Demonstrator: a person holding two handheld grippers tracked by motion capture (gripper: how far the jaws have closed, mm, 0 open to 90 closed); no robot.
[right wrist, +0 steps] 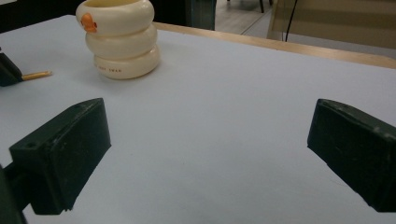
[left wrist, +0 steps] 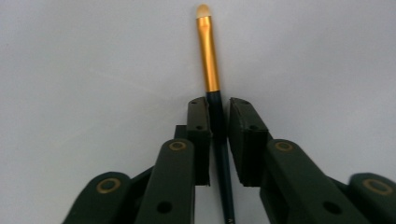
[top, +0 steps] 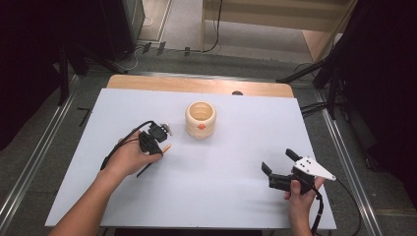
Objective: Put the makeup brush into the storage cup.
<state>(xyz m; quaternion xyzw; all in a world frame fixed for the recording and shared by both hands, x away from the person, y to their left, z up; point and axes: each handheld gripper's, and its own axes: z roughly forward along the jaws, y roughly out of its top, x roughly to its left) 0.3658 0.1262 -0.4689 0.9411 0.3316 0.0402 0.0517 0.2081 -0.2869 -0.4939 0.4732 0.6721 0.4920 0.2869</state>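
Glossy cream ceramic-looking pot (top: pixel 200 119), brush (left wrist: pixel 208 60) with shiny gold metal ferrule, matt pale tabletop (top: pixel 221 167), wooden edge.

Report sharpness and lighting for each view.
High view: even light on the table, dark corners. Left gripper view: brush sharp, tip pale and soft. Right gripper view: cup fairly crisp, the hand-held gripper near and slightly soft.

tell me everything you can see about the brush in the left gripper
The brush is slim, with a dark handle, a shiny gold metal-looking ferrule and a small pale rounded tip. It runs straight out between the jaws of the left gripper, which close on the dark handle just behind the ferrule; the handle's rear end passes back under the gripper. Its gold end points away from the hand, over the white table. In the high view its tip sits left of the cream ribbed pot, apart from it.
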